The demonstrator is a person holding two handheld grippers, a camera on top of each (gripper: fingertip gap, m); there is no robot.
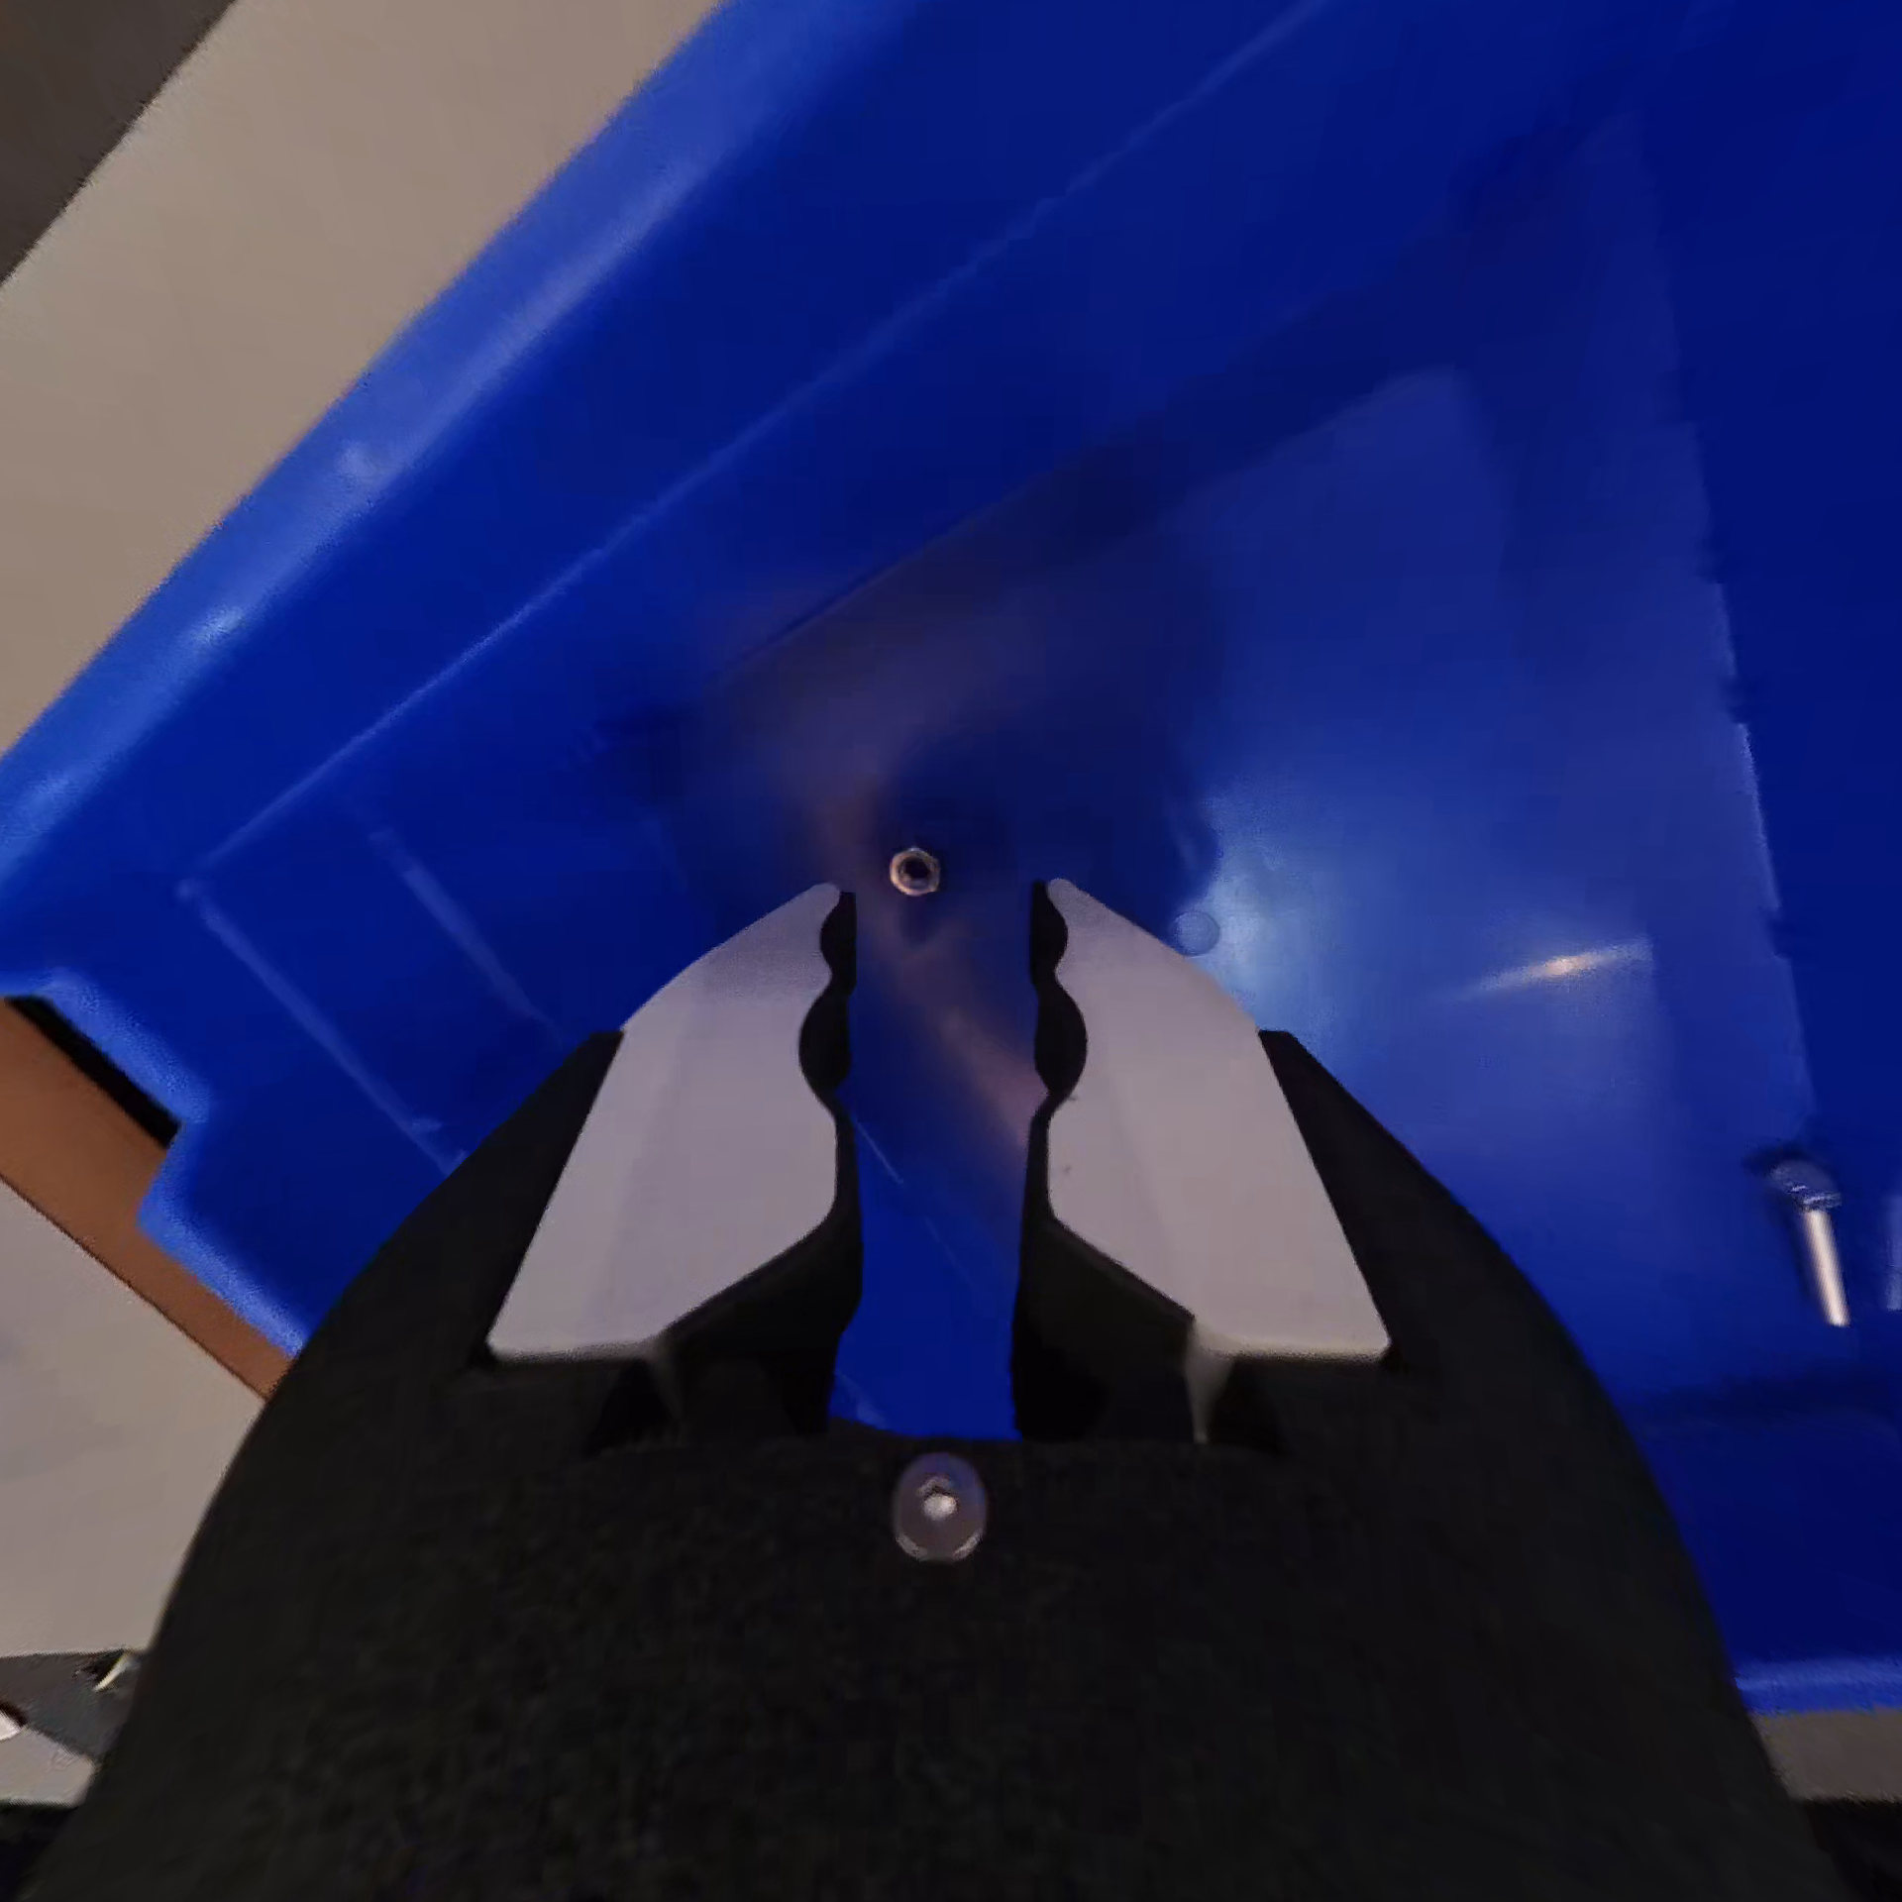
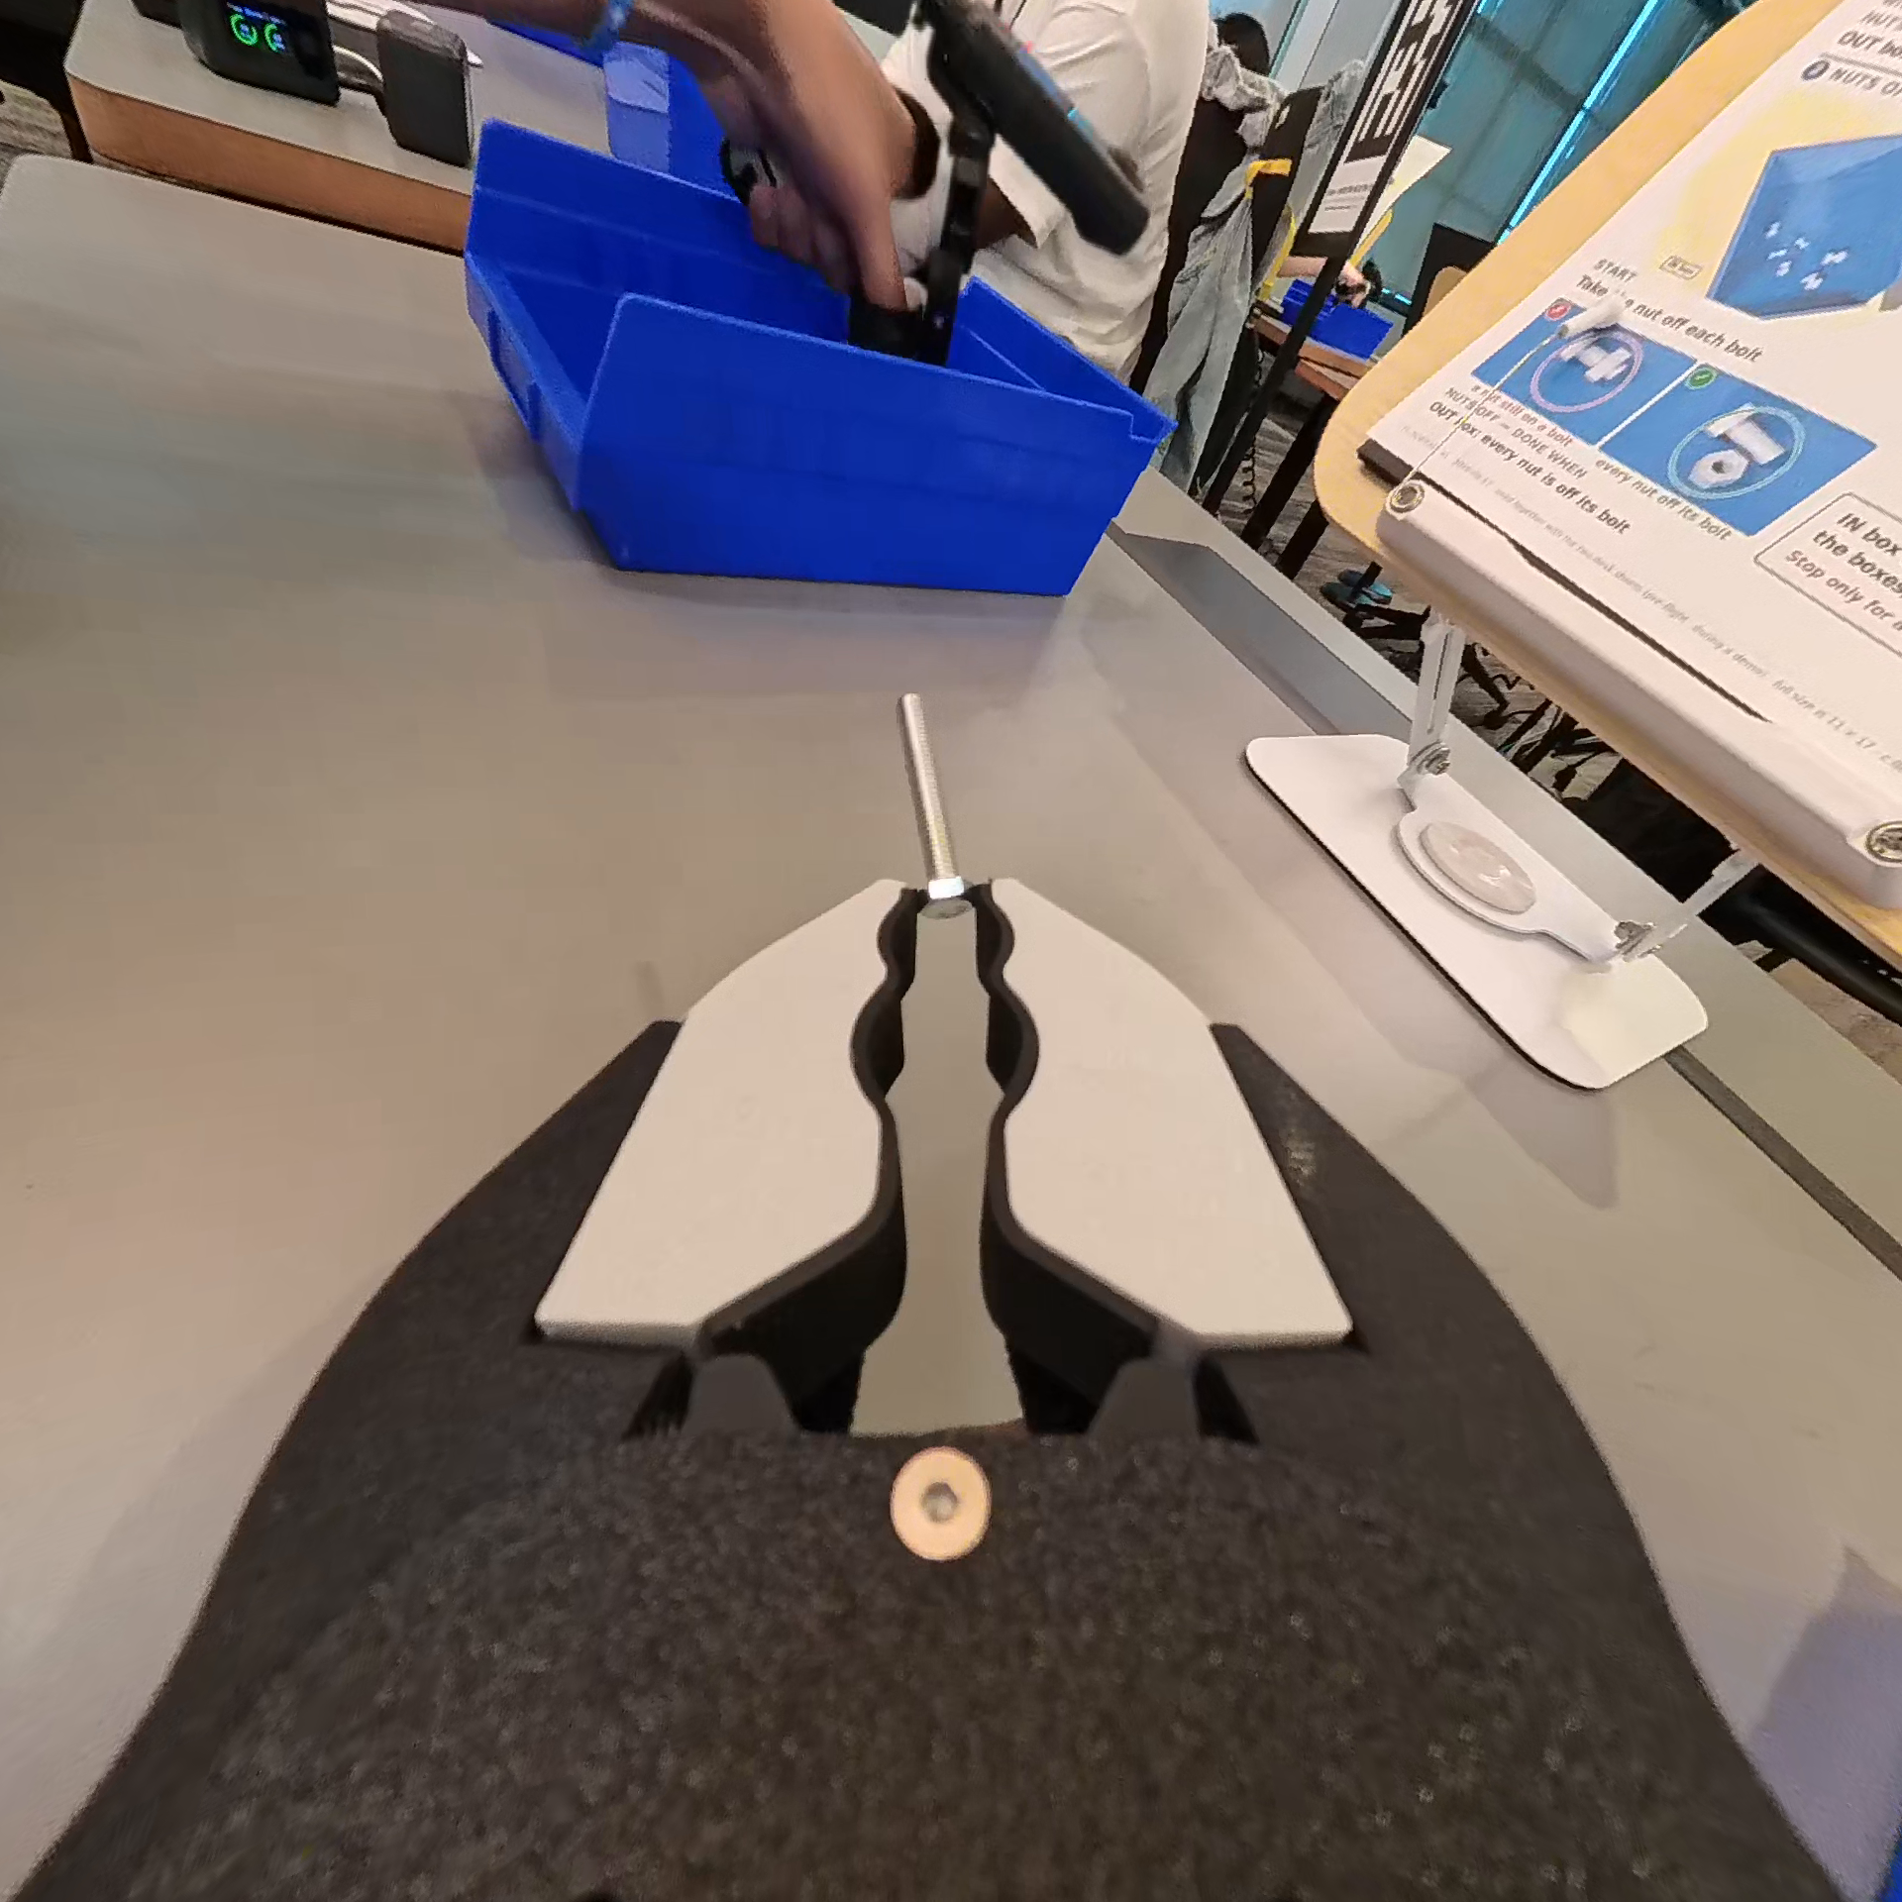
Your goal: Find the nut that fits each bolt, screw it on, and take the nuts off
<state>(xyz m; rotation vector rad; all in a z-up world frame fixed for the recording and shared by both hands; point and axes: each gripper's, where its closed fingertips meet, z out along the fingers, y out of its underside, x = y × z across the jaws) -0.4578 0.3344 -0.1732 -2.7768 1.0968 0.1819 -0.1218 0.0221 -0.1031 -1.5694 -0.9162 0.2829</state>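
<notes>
My left gripper (image 1: 939,893) is open inside a blue bin (image 1: 720,432), its fingertips just short of a small silver nut (image 1: 914,873) lying on the bin floor. Another bolt (image 1: 1811,1251) lies at the bin's right side. My right gripper (image 2: 945,897) is shut on the hex head of a long silver bolt (image 2: 926,787), which points away from me above the grey table (image 2: 309,720). In the right wrist view the blue bin (image 2: 823,463) stands farther back, with a hand (image 2: 813,175) holding the left gripper down inside it.
A white stand (image 2: 1482,906) holding an instruction board (image 2: 1698,412) stands on the table's right edge. A second table with devices (image 2: 278,41) lies behind the bin. A person in a white shirt (image 2: 1112,154) is behind the bin. The table edge runs along the right. Some 45 centimeters of space lies between my two pairs of fingers.
</notes>
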